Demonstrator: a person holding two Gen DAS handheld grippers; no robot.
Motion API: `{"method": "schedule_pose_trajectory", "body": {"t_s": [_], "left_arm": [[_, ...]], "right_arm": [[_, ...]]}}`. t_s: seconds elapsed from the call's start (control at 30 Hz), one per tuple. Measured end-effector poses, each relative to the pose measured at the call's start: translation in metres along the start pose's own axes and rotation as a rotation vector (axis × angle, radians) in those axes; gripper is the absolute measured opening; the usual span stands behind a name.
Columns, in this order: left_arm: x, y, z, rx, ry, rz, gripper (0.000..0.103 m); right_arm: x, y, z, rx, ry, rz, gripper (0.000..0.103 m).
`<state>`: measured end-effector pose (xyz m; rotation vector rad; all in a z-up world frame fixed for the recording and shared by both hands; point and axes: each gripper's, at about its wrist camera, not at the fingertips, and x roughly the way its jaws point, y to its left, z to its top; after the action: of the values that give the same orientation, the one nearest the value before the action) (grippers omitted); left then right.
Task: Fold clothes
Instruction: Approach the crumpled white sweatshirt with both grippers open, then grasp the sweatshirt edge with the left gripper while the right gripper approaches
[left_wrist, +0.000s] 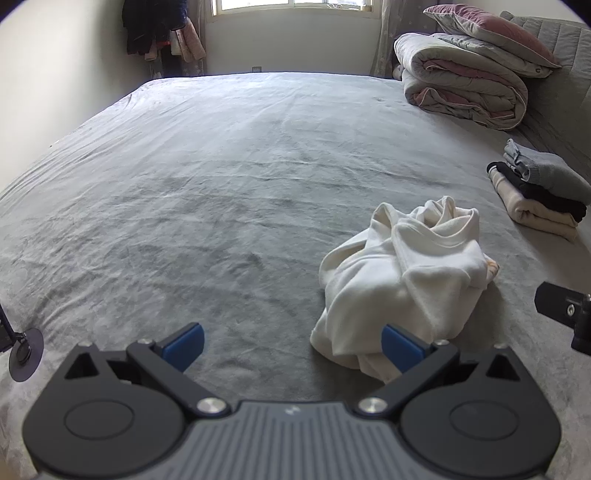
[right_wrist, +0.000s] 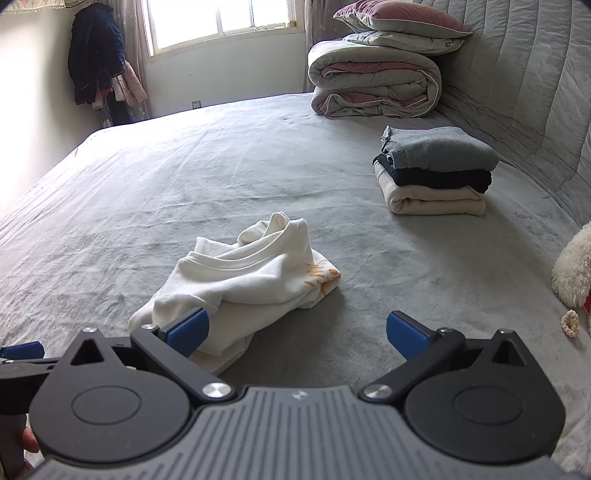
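A crumpled white shirt (left_wrist: 402, 277) with orange print lies in a heap on the grey bed sheet (left_wrist: 221, 184); it also shows in the right wrist view (right_wrist: 251, 280). My left gripper (left_wrist: 291, 345) is open and empty, its right blue pad at the shirt's near edge. My right gripper (right_wrist: 297, 334) is open and empty, its left blue pad over the shirt's near corner. A stack of three folded clothes (right_wrist: 436, 170), grey on black on cream, sits at the right; it also shows in the left wrist view (left_wrist: 539, 188).
Rolled quilts and pillows (right_wrist: 376, 70) lie at the far right by the padded headboard (right_wrist: 524, 81). A white plush toy (right_wrist: 572, 273) is at the right edge. Clothes hang in the far corner (right_wrist: 96, 55). The right gripper's body (left_wrist: 565, 314) shows in the left wrist view.
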<state>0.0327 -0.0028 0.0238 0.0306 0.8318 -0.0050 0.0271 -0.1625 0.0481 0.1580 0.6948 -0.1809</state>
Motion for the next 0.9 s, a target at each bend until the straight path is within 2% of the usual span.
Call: {"method": "schedule_pose_trajectory", "body": {"t_s": [0.13, 0.33, 0.57, 0.77, 0.9], "left_arm": [[0.0, 0.001, 0.006, -0.009, -0.007, 0.003, 0.102], [0.008, -0.002, 0.014, -0.014, -0.017, -0.002, 0.102], [0.041, 0.001, 0.013, -0.04, 0.028, -0.003, 0.102], [0.06, 0.004, 0.01, -0.058, 0.001, -0.102, 0.102], [0.067, 0.004, 0.012, -0.063, -0.026, -0.132, 0.102]], "right_arm": [[-0.001, 0.002, 0.005, -0.004, -0.009, 0.002, 0.103], [0.023, -0.004, 0.005, -0.021, 0.001, 0.033, 0.103], [0.051, -0.011, 0.004, -0.04, 0.012, 0.07, 0.103], [0.076, -0.017, 0.004, -0.057, 0.022, 0.101, 0.103], [0.099, -0.027, 0.003, 0.022, 0.069, 0.178, 0.103]]}}
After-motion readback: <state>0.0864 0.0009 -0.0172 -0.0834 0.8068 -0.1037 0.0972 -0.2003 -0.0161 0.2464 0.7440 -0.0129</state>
